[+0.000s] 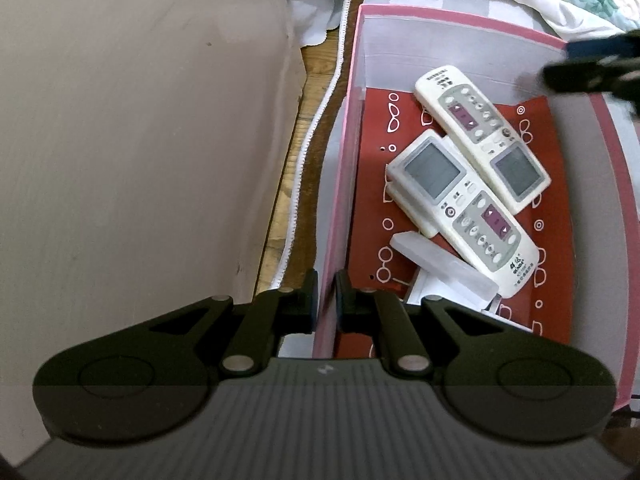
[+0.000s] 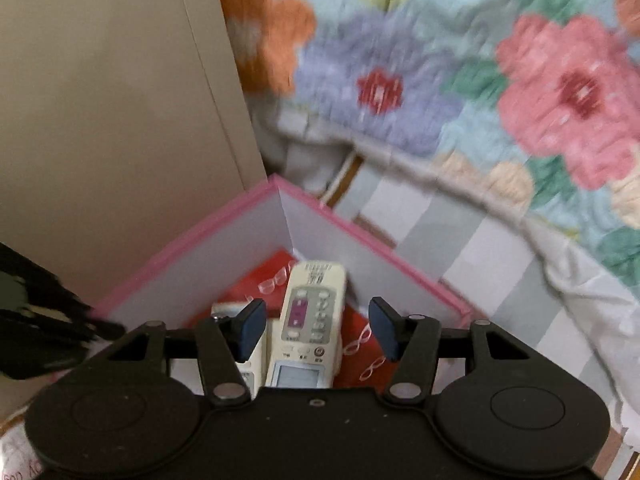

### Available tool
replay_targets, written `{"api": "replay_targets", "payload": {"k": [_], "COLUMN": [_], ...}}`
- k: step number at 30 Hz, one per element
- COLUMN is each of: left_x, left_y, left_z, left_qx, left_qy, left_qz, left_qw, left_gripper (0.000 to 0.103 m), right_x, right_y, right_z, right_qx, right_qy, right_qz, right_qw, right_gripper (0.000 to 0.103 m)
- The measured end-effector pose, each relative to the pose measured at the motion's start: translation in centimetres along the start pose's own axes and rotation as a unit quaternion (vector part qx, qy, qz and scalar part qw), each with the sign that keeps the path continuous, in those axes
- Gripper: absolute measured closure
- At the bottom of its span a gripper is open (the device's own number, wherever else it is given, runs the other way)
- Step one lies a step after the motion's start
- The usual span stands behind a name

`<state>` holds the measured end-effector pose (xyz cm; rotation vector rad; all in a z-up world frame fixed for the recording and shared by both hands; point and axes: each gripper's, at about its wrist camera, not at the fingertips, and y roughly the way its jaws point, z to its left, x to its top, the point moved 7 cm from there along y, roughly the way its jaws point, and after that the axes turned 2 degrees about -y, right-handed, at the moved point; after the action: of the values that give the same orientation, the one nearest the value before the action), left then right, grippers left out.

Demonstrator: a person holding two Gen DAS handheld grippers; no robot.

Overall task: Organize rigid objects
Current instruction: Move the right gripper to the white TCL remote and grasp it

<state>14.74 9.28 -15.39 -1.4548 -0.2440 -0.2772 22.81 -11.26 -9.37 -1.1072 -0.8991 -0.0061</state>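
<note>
Left wrist: left gripper (image 1: 326, 300) pinching box wall (image 1: 340, 184); right gripper (image 2: 316, 328) open, seemingly empty

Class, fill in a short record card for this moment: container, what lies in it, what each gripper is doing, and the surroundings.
container: pink-rimmed box with a red patterned liner
contents: two white remote controls side by side, and a clear plastic case near them
left gripper: shut on the box's side wall
right gripper: open above the box, one remote seen between its fingers, not gripped
surroundings: floral quilt, beige panel
</note>
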Motion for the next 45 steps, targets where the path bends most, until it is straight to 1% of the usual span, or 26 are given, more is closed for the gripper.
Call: {"api": "replay_targets", "payload": {"k": [2, 5, 7, 10, 12, 14, 17, 19, 21, 23, 24, 25, 28, 31, 33, 34, 36, 37, 38, 40, 41, 42, 43, 45], "left_x": [0.0, 0.0, 0.0, 0.0, 0.0, -0.1, -0.1, -0.1, 0.0, 0.0, 0.0, 0.0, 0.0, -0.1, -0.2, -0.2, -0.2, -0.2, -0.2, -0.3, -0.3, -0.3, -0.3, -0.4], "left_y": [0.0, 0.0, 0.0, 0.0, 0.0, 0.0, 0.1, 0.1, 0.2, 0.2, 0.3, 0.2, 0.2, 0.3, 0.3, 0.3, 0.4, 0.3, 0.4, 0.4, 0.4, 0.5, 0.5, 0.6], "left_z": [0.0, -0.1, -0.1, 0.0, 0.0, 0.0, 0.0, 0.0, 0.0, -0.1, -0.1, -0.1, -0.1, -0.1, -0.1, -0.2, -0.1, -0.1, -0.1, -0.2, -0.2, -0.3, -0.3, -0.4], "left_qx": [0.001, 0.002, 0.002, 0.003, 0.003, 0.003, 0.003, 0.004, 0.004, 0.005, 0.006, 0.008, 0.008, 0.009, 0.011, 0.011, 0.012, 0.012, 0.012, 0.013, 0.014, 0.015, 0.016, 0.018], "left_qy": [0.001, 0.000, -0.002, -0.003, -0.003, -0.004, -0.005, -0.004, -0.004, -0.005, -0.004, -0.003, -0.004, -0.005, -0.004, -0.004, -0.004, -0.004, -0.005, -0.004, -0.003, -0.001, 0.001, 0.008], "left_qz": [0.000, 0.000, 0.000, 0.000, 0.000, 0.002, 0.005, 0.005, 0.006, 0.007, 0.007, 0.007, 0.006, 0.008, 0.008, 0.008, 0.009, 0.009, 0.009, 0.009, 0.009, 0.010, 0.011, 0.015], "left_qw": [1.0000, 1.0000, 1.0000, 1.0000, 1.0000, 1.0000, 1.0000, 1.0000, 1.0000, 0.9999, 0.9999, 0.9999, 0.9999, 0.9999, 0.9999, 0.9999, 0.9999, 0.9999, 0.9999, 0.9999, 0.9999, 0.9998, 0.9998, 0.9997], "left_gripper": [0.095, 0.095, 0.095, 0.095, 0.095, 0.094, 0.093, 0.093, 0.093, 0.093, 0.093, 0.093, 0.093, 0.093, 0.093, 0.093, 0.093, 0.093, 0.093, 0.092, 0.092, 0.092, 0.092, 0.092], "right_x": [0.2, -0.3, -1.0, -2.3, -3.6, -5.1, -7.9, -10.1, -12.5, -14.5, -15.6, -16.2, -17.8, -18.9, -19.6, -19.7, -19.6, -19.3, -18.9, -18.4, -18.3, -18.1, -17.7, -17.2], "right_y": [-2.1, -5.1, -6.7, -8.3, -8.7, -8.8, -8.4, -8.2, -7.6, -6.5, -5.7, -5.2, -4.5, -4.0, -3.9, -3.7, -3.4, -3.2, -2.9, -2.0, -1.3, -0.9, -0.5, 0.1], "right_z": [-0.1, -0.1, 0.0, 0.1, -0.3, -1.3, -2.8, -3.6, -4.7, -5.6, -6.2, -6.4, -7.4, -8.0, -8.3, -8.4, -8.5, -8.4, -8.3, -7.6, -7.3, -6.9, -6.3, -5.4], "right_qx": [0.009, 0.012, 0.017, 0.031, 0.033, 0.018, 0.017, 0.015, 0.018, 0.021, 0.012, 0.006, 0.001, -0.006, -0.008, -0.007, -0.007, -0.008, -0.013, -0.041, -0.065, -0.082, -0.094, -0.120], "right_qy": [0.003, 0.005, 0.001, 0.012, 0.036, 0.081, 0.156, 0.192, 0.237, 0.269, 0.282, 0.289, 0.316, 0.335, 0.354, 0.365, 0.390, 0.396, 0.393, 0.357, 0.334, 0.319, 0.297, 0.227], "right_qz": [-0.021, -0.027, -0.008, 0.012, 0.039, 0.071, 0.112, 0.129, 0.145, 0.162, 0.181, 0.192, 0.201, 0.213, 0.219, 0.219, 0.202, 0.192, 0.181, 0.180, 0.183, 0.182, 0.170, 0.158], "right_qw": [1.000, 1.000, 1.000, 0.999, 0.998, 0.994, 0.981, 0.973, 0.960, 0.949, 0.942, 0.938, 0.927, 0.918, 0.909, 0.905, 0.898, 0.898, 0.901, 0.916, 0.922, 0.927, 0.935, 0.953], "right_gripper": [0.039, 0.039, 0.039, 0.039, 0.039, 0.039, 0.038, 0.038, 0.038, 0.038, 0.038, 0.038, 0.037, 0.035, 0.033, 0.033, 0.032, 0.032, 0.032, 0.031, 0.029, 0.022, 0.020, 0.016]}}
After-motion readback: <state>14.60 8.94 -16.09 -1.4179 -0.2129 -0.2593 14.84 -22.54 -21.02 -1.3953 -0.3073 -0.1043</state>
